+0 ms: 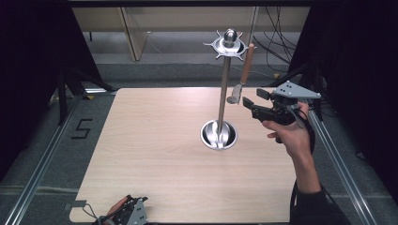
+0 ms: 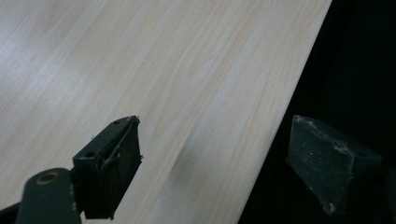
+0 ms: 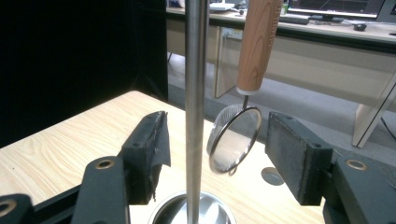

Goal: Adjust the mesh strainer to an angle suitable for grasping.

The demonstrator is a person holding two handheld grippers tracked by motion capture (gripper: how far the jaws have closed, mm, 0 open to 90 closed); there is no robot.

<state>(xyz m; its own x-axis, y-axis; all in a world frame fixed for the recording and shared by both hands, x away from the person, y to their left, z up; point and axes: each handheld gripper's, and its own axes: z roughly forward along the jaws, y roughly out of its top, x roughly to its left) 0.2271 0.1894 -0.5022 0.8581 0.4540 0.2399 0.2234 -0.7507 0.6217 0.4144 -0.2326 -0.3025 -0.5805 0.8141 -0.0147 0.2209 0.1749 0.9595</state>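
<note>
- Small wood-handled strainer hanging mesh-down from the hook ring atop the steel stand, right of the pole, above the counter's far right part.
- Right gripper level with the mesh, jaws spread, not yet touching; likely the reach-to-grasp step.
- Next: close in on the handle, pinch, lift off the hook.
- Left gripper resting at the near left edge, jaws spread, empty.

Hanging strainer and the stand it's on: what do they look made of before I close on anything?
The strainer looks like a thin metal rim holding fine wire mesh, see-through and grey, and its handle seems to be light matte wood with visible grain. The stand's pole and round base look like polished steel, judging by the bright mirror-like reflections.
</note>
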